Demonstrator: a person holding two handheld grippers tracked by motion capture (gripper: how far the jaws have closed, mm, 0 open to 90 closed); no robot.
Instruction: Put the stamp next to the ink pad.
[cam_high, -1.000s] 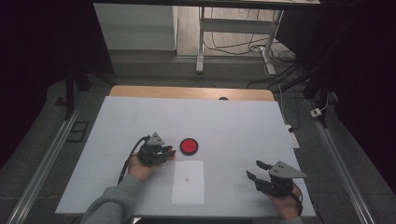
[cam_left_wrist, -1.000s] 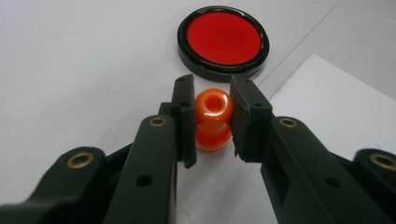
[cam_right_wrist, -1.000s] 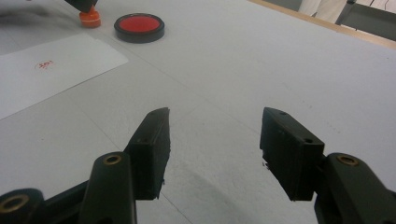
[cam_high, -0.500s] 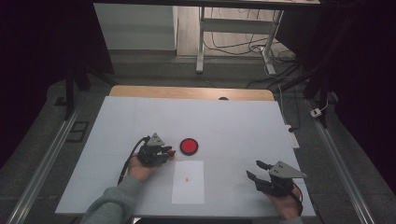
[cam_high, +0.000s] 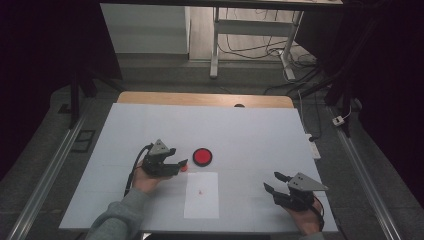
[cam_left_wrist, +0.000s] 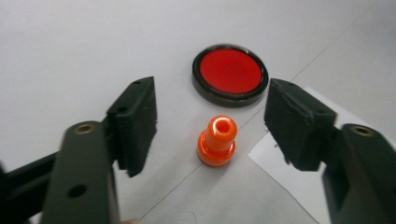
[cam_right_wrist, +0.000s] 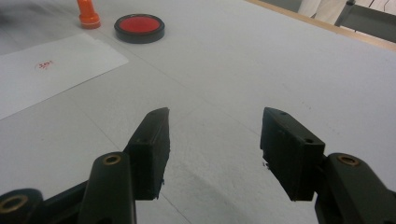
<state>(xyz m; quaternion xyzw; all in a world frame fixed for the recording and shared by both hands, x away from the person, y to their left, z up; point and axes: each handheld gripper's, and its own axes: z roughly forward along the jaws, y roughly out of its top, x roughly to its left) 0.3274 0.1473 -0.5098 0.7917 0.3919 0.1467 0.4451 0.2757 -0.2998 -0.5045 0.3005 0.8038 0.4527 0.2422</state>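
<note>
White table (cam_high: 240, 130), bearing a paper sheet (cam_high: 201, 196) near the middle. Left gripper (cam_left_wrist: 212, 116), just opened wide around the upright orange stamp (cam_left_wrist: 217, 141), apparently untouched, near the red ink pad (cam_left_wrist: 229, 74). Right gripper (cam_right_wrist: 215, 140) wide, empty.

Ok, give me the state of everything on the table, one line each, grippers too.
Small orange plastic stamp: upright on the table, released.
Round black ink pad with red centre: uncovered, beyond the stamp.
White paper sheet: flat, one small red mark.
Left gripper: jaws just opened, either side of the stamp, not touching.
Right gripper: open, empty.
</note>
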